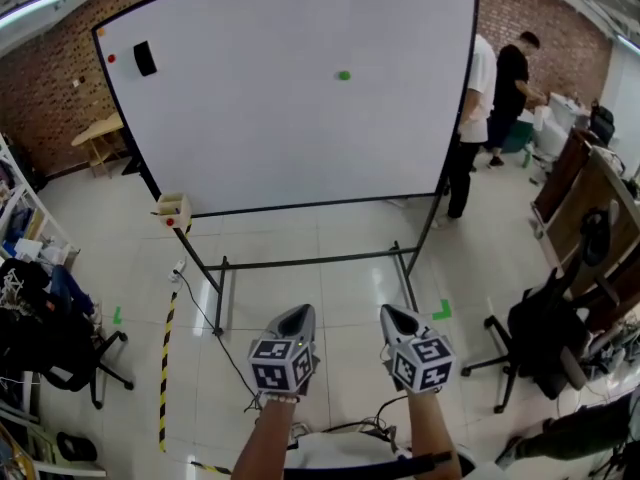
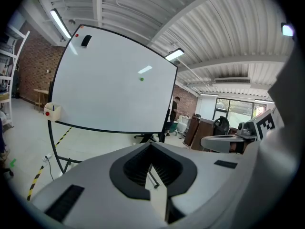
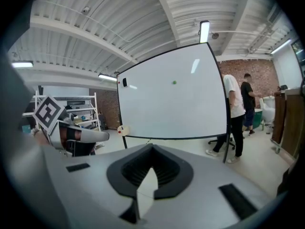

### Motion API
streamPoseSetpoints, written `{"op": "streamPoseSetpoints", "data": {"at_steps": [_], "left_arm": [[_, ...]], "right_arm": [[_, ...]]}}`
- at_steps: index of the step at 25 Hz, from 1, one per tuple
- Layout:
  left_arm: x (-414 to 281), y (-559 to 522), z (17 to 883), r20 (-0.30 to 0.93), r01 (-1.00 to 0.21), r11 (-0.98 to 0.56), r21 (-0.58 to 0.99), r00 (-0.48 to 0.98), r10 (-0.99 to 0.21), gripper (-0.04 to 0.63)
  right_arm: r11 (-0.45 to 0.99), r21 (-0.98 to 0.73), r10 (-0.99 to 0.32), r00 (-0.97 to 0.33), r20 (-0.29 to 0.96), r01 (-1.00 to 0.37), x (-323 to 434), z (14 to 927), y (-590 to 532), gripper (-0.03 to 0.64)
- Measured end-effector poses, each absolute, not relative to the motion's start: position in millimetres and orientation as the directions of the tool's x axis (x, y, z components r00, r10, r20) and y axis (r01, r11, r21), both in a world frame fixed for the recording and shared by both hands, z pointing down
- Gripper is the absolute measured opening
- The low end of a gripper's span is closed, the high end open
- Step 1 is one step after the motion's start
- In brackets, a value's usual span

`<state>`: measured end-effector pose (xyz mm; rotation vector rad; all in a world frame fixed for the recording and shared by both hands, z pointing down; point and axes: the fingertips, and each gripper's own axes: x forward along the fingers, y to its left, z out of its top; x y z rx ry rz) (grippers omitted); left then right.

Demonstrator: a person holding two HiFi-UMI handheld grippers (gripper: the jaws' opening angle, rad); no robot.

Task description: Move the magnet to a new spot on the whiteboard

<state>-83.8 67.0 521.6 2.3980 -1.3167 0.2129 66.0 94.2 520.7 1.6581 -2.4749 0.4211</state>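
A small green magnet [image 1: 344, 75] sticks to the upper middle of the big whiteboard [image 1: 290, 138] on its wheeled stand. It also shows in the left gripper view as a green magnet [image 2: 141, 79] and in the right gripper view as a green magnet [image 3: 174, 82]. Both grippers hover side by side well short of the board, over the floor. My left gripper [image 1: 297, 318] [image 2: 151, 144] is shut with nothing in it. My right gripper [image 1: 392, 318] [image 3: 152, 146] is shut and empty too. Both point at the board.
A red magnet [image 1: 111, 58] and a black eraser [image 1: 145, 58] sit at the board's top left. A small wooden box [image 1: 172, 210] hangs at its lower left corner. Two people [image 1: 478, 118] stand at the right. An office chair [image 1: 535, 338] and desks are right, shelves left.
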Motion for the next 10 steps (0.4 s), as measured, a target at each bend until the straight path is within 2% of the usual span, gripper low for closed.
{"op": "streamPoseSetpoints", "data": {"at_steps": [10], "left_arm": [[-107.4, 72.8, 514.7, 0.307, -0.832, -0.486, 0.268, 0.552, -0.775, -0.003]], "right_arm": [[0.350, -0.144, -0.889, -0.377, 0.260, -0.926, 42.9, 513.1, 103.2, 0.005]]}}
